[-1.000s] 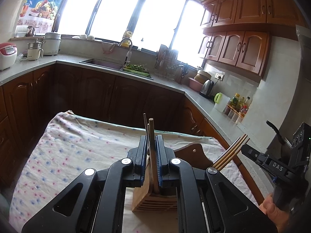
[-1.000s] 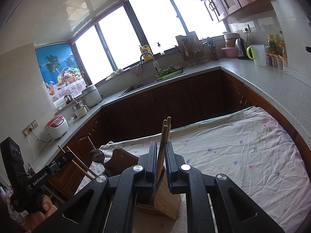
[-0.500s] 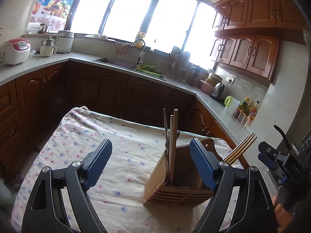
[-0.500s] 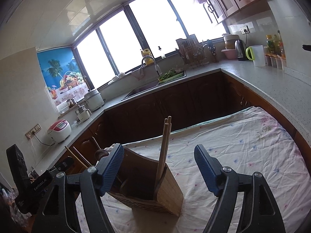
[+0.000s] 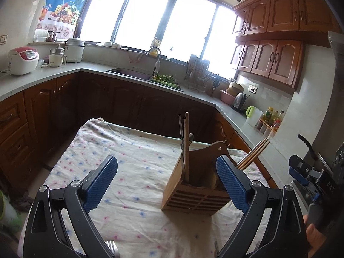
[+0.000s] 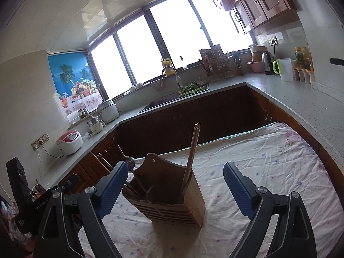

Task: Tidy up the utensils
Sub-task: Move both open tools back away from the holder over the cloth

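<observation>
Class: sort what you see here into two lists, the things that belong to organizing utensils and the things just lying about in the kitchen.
Job:
wooden holder
chopsticks
spoon
fork
left gripper
right gripper

Lying about:
rice cooker
kettle
green-handled jug
dish rack

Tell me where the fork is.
Only the fork's tines show, at the bottom edge of the left wrist view, on the floral cloth just inside the left tongs' left finger. The wooden holder stands farther ahead to its right.
</observation>
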Motion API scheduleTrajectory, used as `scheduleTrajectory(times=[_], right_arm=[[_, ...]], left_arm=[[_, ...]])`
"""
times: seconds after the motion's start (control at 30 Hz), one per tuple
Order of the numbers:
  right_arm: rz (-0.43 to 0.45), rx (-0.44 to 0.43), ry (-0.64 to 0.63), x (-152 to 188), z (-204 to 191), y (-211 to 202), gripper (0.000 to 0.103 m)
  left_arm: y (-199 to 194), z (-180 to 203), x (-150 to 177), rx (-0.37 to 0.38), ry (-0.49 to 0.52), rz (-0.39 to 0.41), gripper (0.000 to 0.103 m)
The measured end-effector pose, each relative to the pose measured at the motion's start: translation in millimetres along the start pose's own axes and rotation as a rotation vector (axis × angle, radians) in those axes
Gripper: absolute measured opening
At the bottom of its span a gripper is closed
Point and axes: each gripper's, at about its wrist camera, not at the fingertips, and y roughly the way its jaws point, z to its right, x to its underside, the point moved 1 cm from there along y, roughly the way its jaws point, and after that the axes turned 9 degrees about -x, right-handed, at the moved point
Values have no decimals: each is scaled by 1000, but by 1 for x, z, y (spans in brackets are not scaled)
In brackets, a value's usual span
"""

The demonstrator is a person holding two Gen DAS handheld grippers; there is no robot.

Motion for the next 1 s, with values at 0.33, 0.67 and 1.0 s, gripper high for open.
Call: scheduleTrajectory(times=[0.33,0.67,1.0], right_arm=[[-14,-1,-38,38,-20,-44,95],[-39,2,-75,91,-38,-89,97],[60,48,-224,97,-77,-143,103]], left_arm=[[-52,-6,38,7,15,-28,96],[-97,-24,90,-20,-6,-62,99],[-144,-31,106,-45,30,-24,103]])
